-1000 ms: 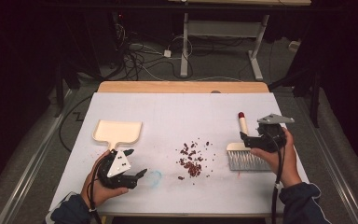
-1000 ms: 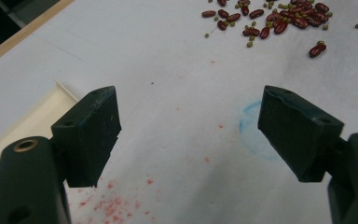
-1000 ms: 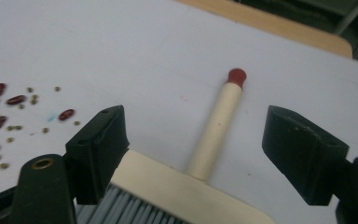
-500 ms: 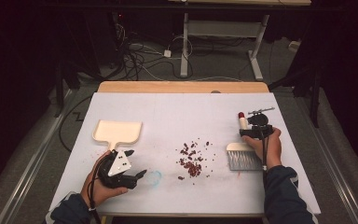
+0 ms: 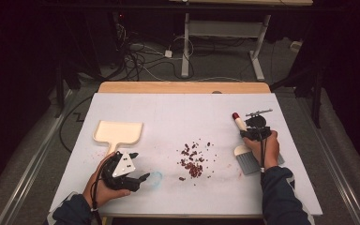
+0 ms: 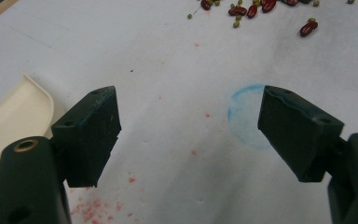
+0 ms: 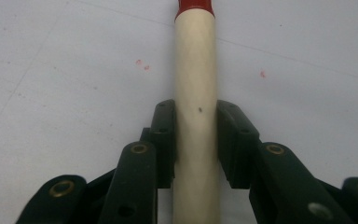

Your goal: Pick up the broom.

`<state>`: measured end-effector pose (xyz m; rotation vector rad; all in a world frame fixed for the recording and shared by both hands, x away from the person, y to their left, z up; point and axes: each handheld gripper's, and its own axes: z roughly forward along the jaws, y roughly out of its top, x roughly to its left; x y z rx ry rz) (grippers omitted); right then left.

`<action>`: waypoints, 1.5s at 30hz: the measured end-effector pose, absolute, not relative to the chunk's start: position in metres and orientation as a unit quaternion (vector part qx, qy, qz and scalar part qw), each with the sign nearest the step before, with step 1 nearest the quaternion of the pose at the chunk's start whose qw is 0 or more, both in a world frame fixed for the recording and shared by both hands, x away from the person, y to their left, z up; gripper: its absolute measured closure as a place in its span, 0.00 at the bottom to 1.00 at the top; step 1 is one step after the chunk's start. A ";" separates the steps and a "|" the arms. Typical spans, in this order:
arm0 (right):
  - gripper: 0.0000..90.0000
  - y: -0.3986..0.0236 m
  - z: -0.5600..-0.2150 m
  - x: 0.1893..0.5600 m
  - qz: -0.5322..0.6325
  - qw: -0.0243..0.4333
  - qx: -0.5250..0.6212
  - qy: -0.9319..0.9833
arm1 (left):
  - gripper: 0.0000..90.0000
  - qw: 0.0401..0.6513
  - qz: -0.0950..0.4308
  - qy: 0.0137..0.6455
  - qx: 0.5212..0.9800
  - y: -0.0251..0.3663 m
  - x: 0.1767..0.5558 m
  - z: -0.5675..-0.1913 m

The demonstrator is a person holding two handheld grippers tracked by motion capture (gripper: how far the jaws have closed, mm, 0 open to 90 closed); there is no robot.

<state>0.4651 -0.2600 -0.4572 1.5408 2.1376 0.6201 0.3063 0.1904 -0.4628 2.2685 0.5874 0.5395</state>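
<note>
Both jaws of the right gripper (image 7: 196, 140) hide the brush handle (image 7: 196, 70) sides

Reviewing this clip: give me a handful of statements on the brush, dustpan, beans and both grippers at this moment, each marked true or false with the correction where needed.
1. The right gripper is closed on the brush handle. True; its jaws have just been closing and now press both sides of the handle.
2. The left gripper holds the dustpan. False; its jaws stand open with nothing between them, above the white table.
3. The scattered beans lie between the dustpan and the brush. True.
4. The beans are already in the dustpan. False; they lie on the table, and the pan looks empty.
5. The brush handle has a red tip. True.
</note>
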 end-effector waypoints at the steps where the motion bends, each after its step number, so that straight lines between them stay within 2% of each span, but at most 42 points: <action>1: 0.78 -0.261 -0.457 0.465 0.227 0.215 0.556 0.770 | 0.23 0.360 0.209 0.227 0.880 0.190 0.306 -0.463; 8: 0.78 -0.264 -0.454 0.459 0.259 0.216 0.547 0.767 | 0.23 0.360 0.212 0.226 0.880 0.190 0.303 -0.461; 17: 0.79 -0.277 -0.428 0.437 0.331 0.253 0.523 0.744 | 0.23 0.363 0.212 0.232 0.877 0.193 0.303 -0.460; 34: 0.79 -0.278 -0.391 0.398 0.400 0.279 0.466 0.738 | 0.23 0.380 0.200 0.245 0.869 0.191 0.304 -0.458; 40: 0.79 -0.273 -0.381 0.384 0.422 0.292 0.453 0.729 | 0.24 0.416 0.164 0.246 0.860 0.172 0.305 -0.450; 45: 0.79 -0.264 -0.370 0.365 0.445 0.304 0.433 0.723 | 0.25 0.445 0.139 0.235 0.853 0.139 0.303 -0.436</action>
